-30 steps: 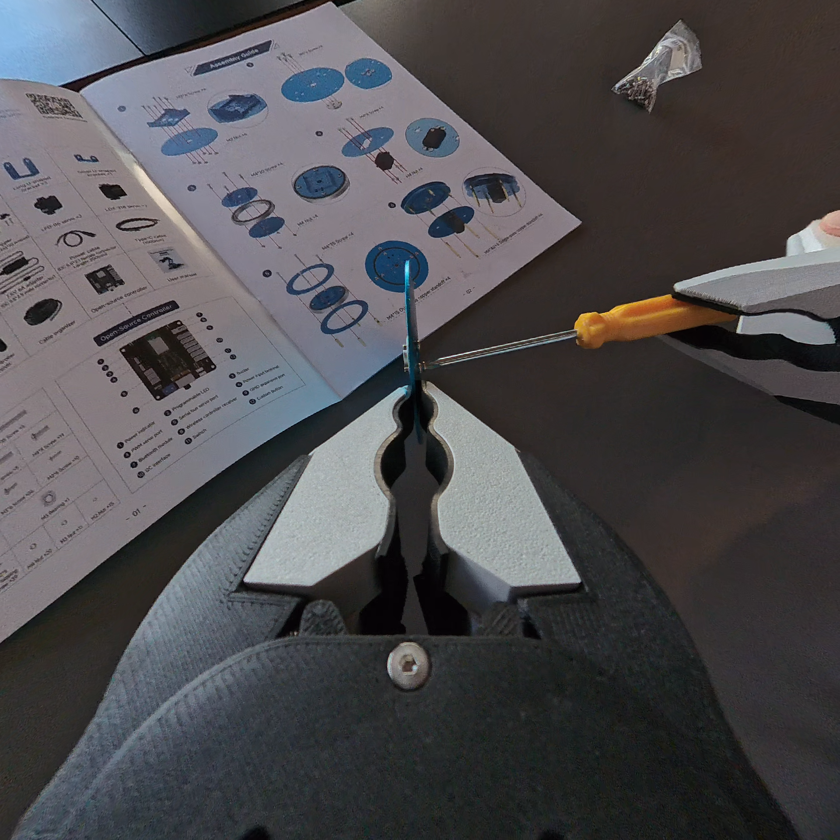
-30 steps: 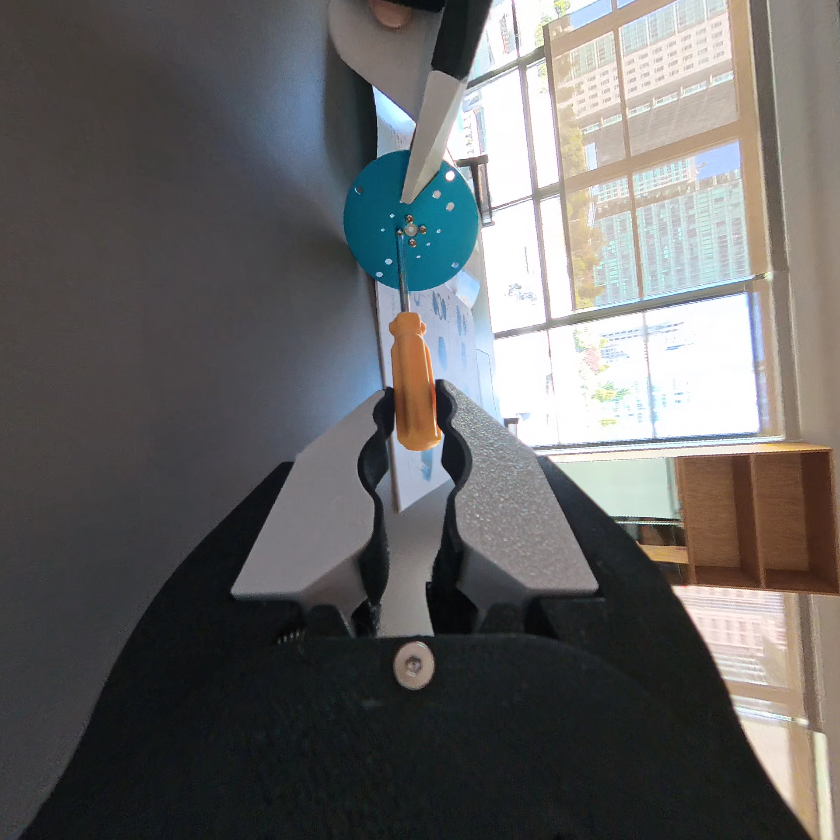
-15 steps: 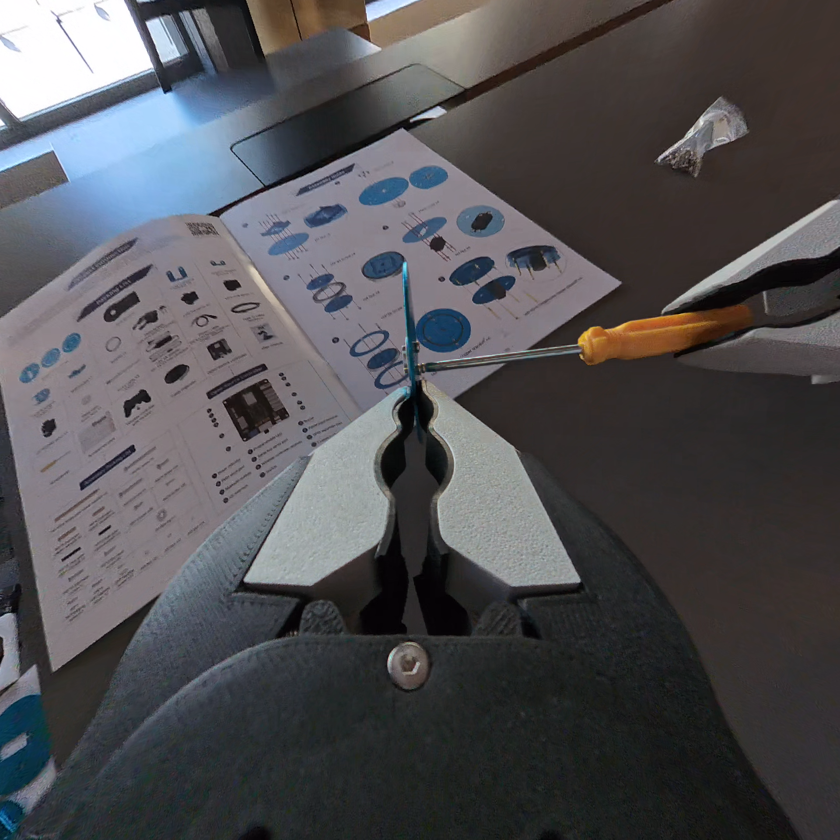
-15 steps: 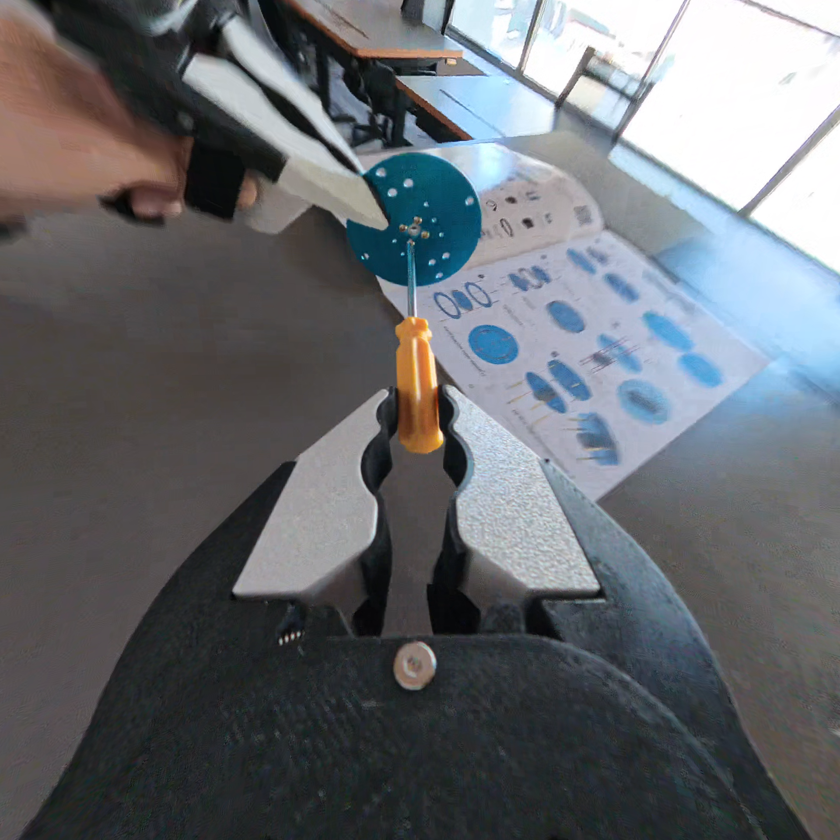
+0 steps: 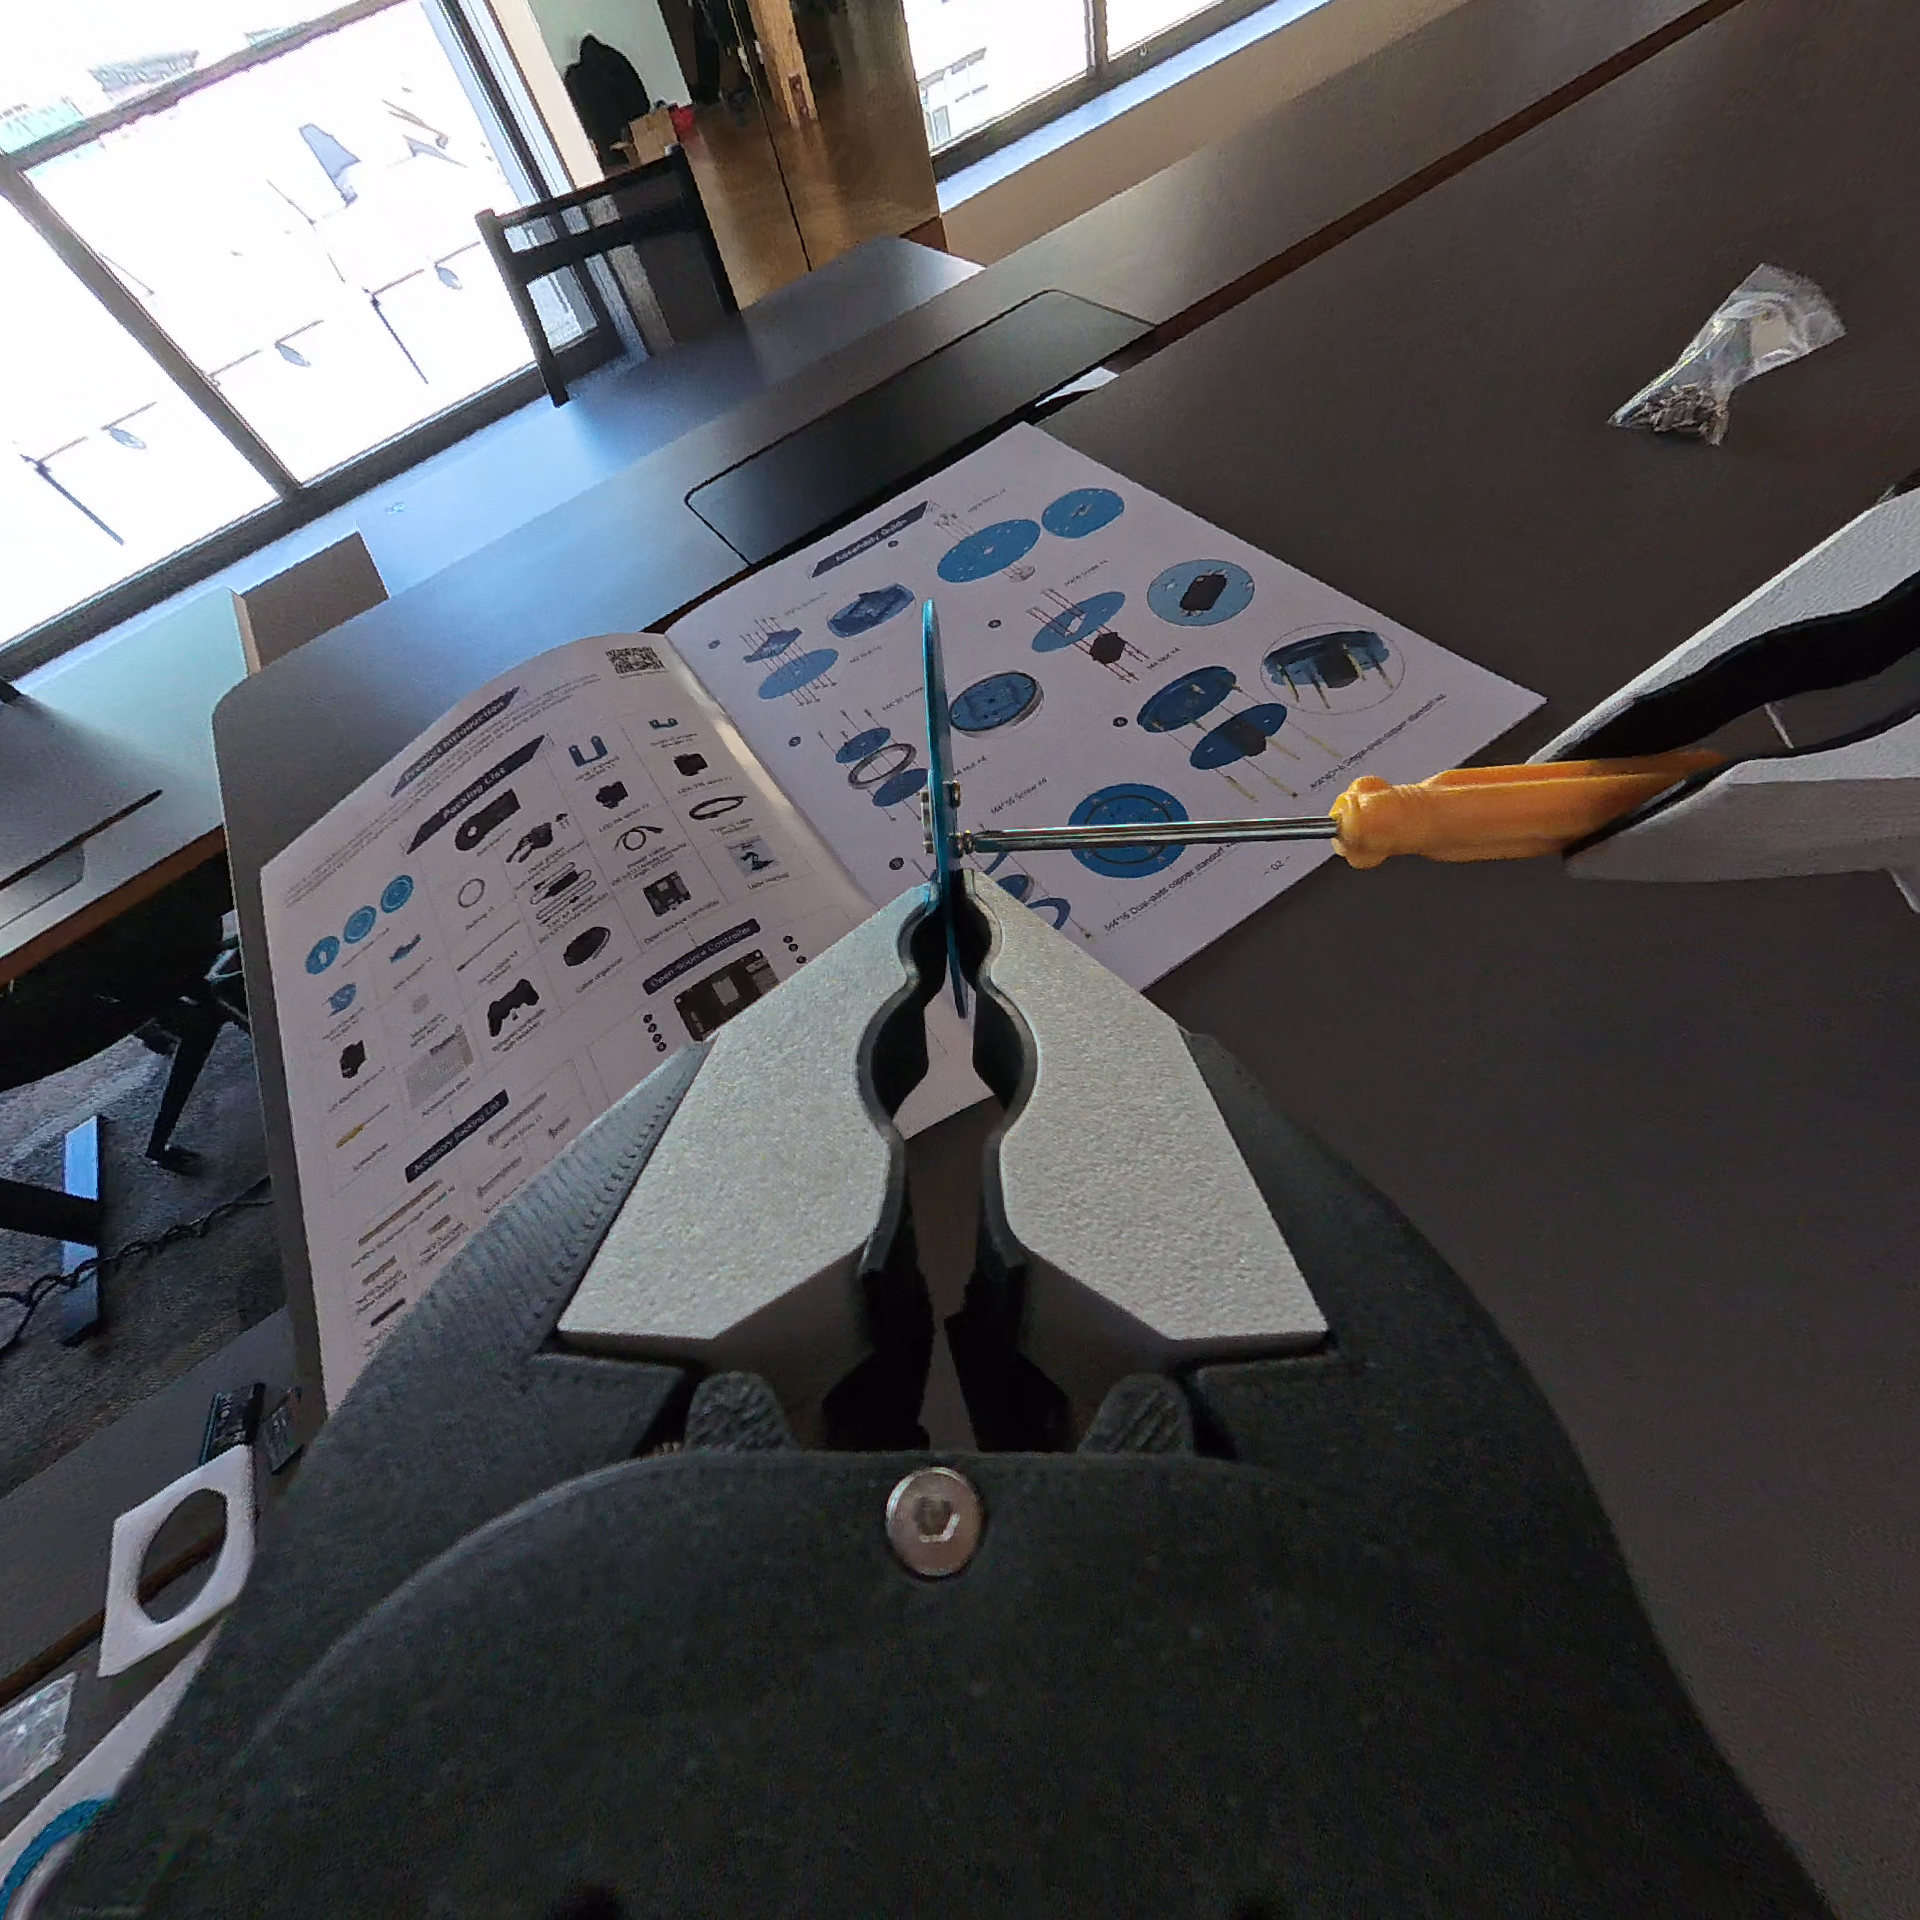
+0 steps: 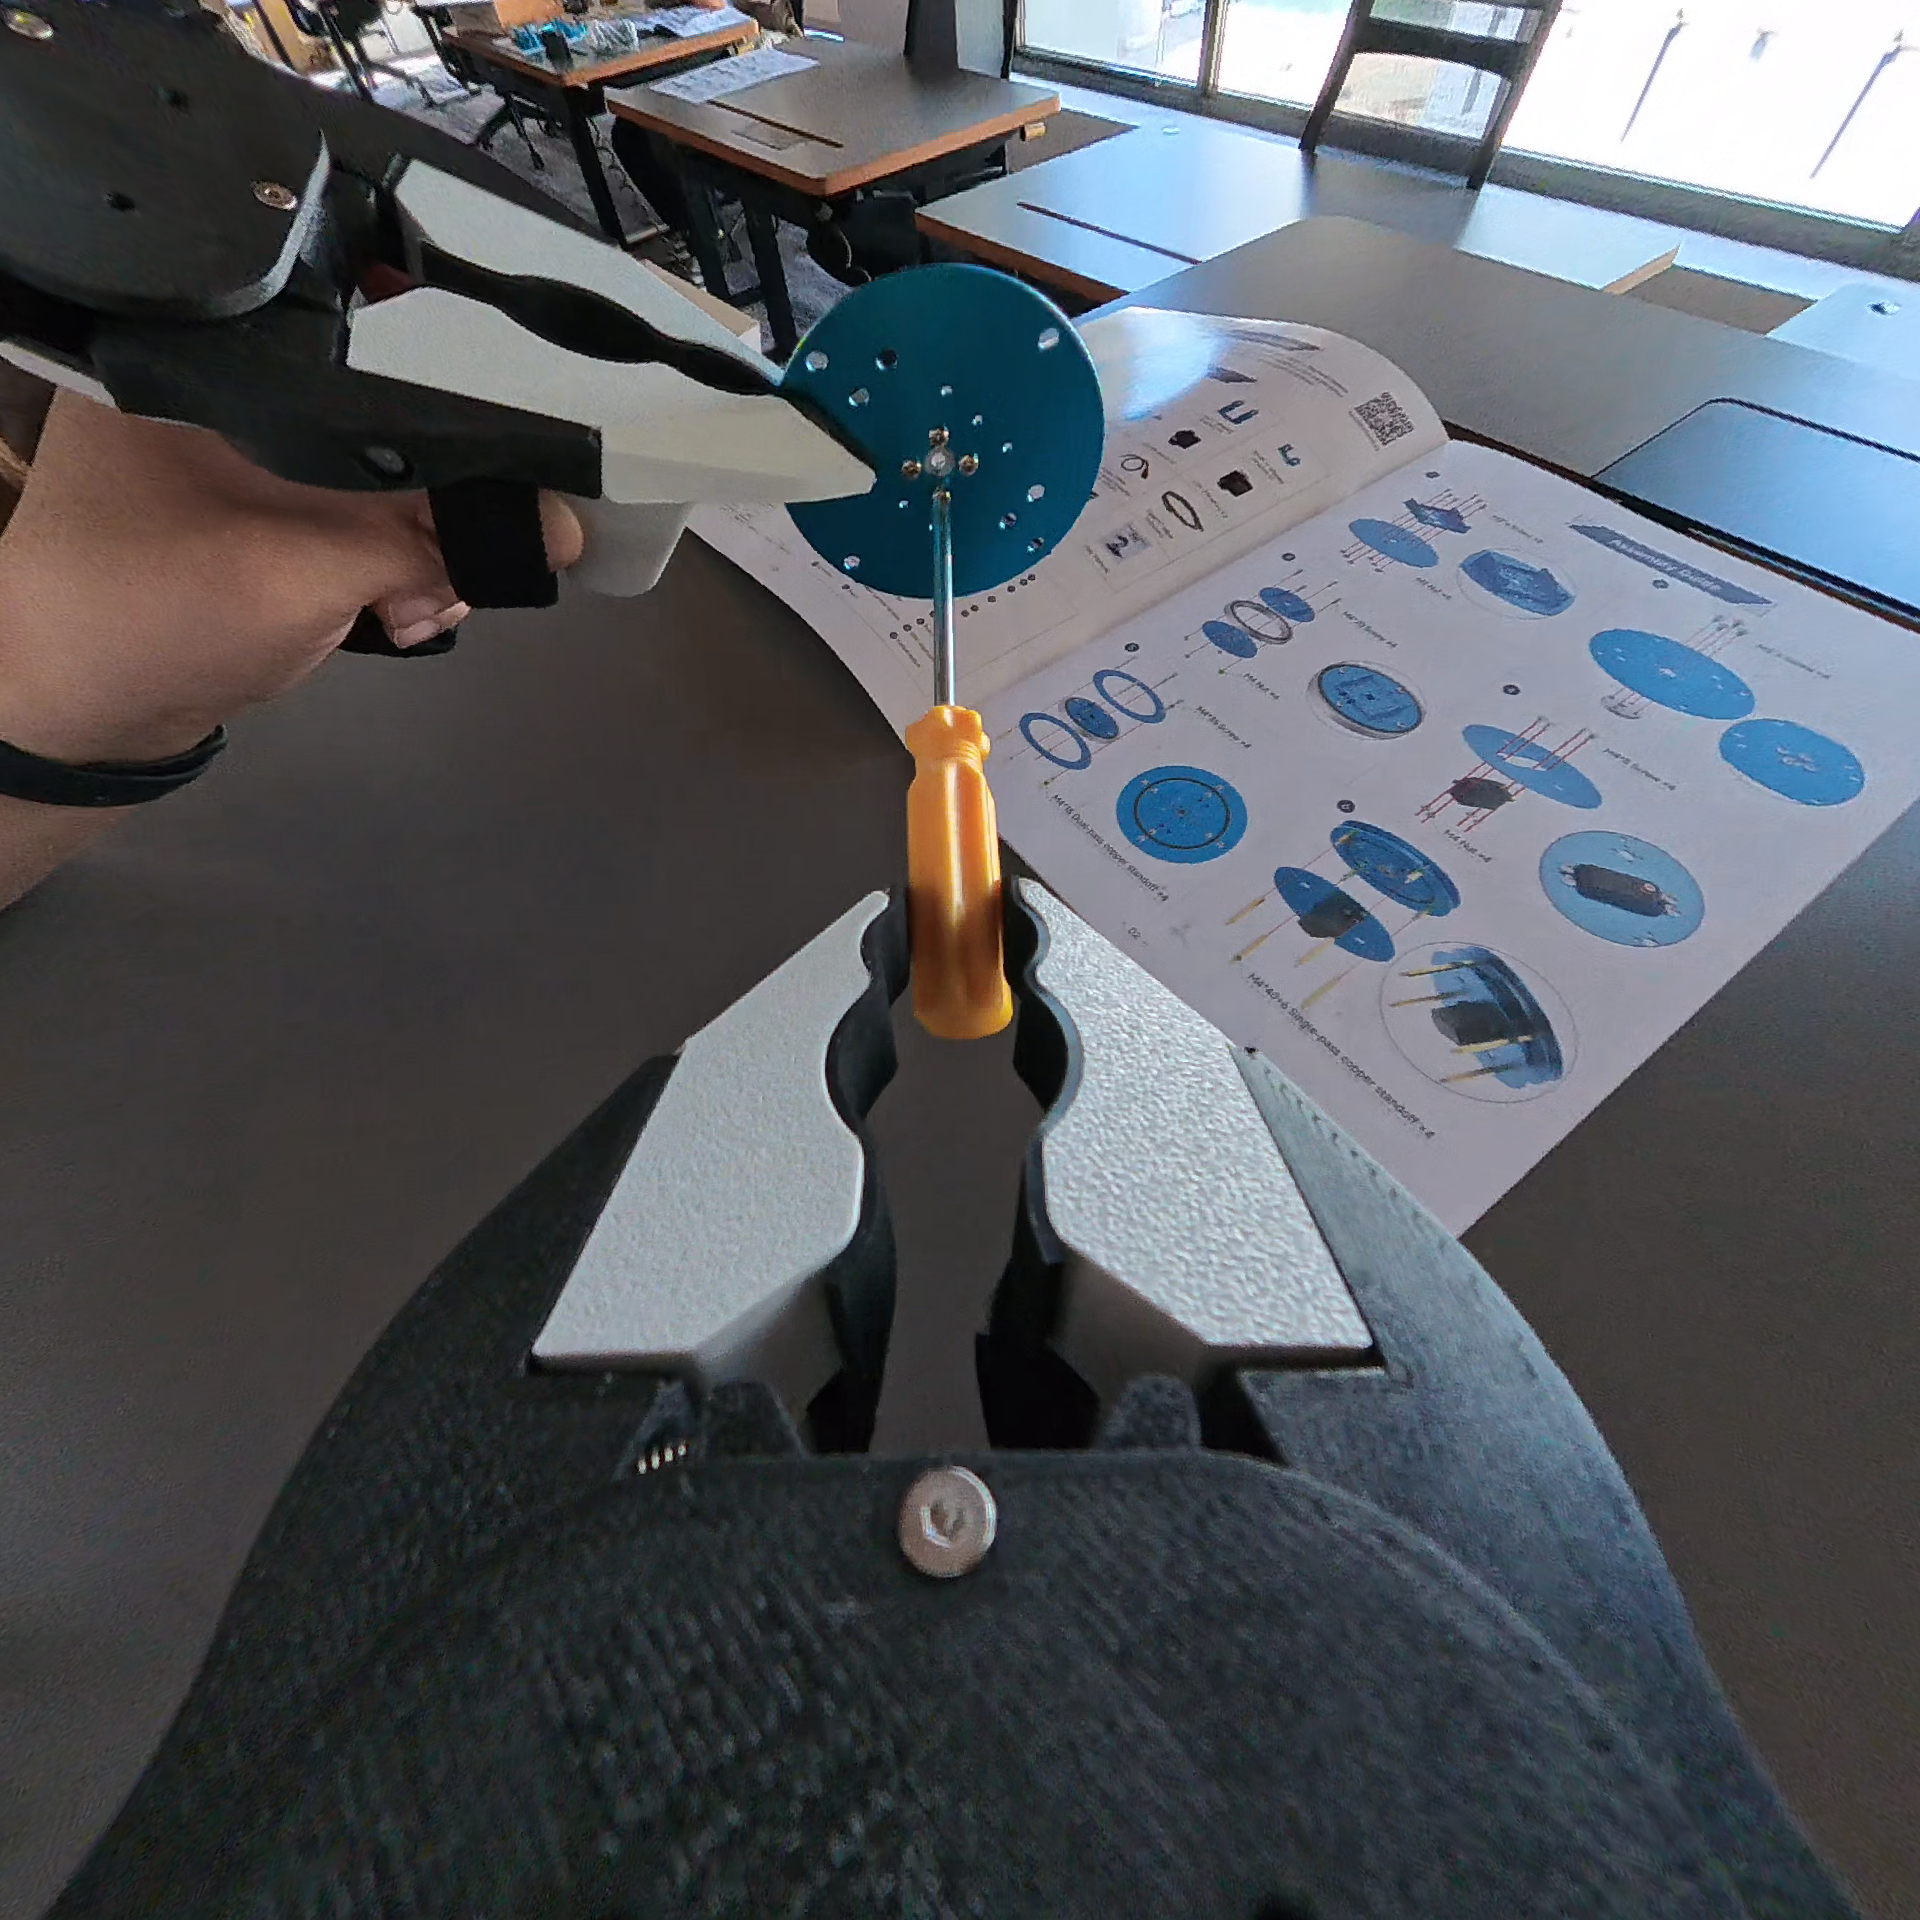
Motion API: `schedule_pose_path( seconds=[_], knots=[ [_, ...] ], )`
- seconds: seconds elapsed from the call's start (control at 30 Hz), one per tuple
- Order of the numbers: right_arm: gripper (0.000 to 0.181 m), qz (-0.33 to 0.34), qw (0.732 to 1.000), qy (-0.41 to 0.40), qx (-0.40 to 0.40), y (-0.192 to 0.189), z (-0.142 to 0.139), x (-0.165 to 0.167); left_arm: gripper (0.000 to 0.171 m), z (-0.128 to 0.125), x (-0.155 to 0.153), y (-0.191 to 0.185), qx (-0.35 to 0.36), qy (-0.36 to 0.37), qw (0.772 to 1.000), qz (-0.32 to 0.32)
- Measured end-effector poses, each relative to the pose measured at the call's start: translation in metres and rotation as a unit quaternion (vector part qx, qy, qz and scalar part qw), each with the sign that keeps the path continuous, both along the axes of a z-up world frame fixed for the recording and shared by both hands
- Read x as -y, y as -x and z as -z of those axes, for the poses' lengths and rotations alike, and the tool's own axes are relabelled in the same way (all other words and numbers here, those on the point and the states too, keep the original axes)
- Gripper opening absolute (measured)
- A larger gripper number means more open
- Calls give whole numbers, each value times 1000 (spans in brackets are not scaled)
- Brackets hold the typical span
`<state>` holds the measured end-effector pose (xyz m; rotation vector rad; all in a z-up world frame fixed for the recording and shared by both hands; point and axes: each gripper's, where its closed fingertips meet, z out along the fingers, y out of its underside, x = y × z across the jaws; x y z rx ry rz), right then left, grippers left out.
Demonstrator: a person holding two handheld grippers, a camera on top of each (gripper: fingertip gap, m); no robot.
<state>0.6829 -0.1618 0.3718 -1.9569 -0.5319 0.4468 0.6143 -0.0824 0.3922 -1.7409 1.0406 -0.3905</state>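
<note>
We see the left gripper (image 5: 948, 914) pinching the rim of a blue round plate (image 5: 938, 748), held on edge at 12 o'clock from its tips; the right gripper (image 6: 954, 920) clamps the handle of an orange screwdriver (image 6: 951, 862), its shaft running toward 12 o'clock to a screw (image 6: 938, 462) at the plate's centre. An open booklet (image 5: 582, 883) lies on the dark table (image 5: 1558, 1195); a clear bag (image 5: 1725, 358) holding small screws lies at 2 o'clock, well apart

right tool (image 6: 954, 914) rolled back level, both views swung up off the dark table (image 5: 1558, 1143), windows now showing
</note>
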Motion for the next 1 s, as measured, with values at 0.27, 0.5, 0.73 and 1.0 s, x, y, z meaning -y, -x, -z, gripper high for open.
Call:
schedule_pose_path(
  seconds=[0.27,0.5,0.73,1.0],
  knots=[
    [16,5,1000,-2,-16,-7,-2,0,0,0,2,-4,-5,-17,1000,3],
    [17,4,1000,6,-26,-8,0,0,0,-2,4,-4,-9,-30,999,5],
    [16,-38,982,61,-177,0,-11,12,0,-24,14,-4,13,-89,996,25],
    [16,-110,808,229,-532,5,-47,30,0,-69,38,4,62,-212,973,58]
  ],
)
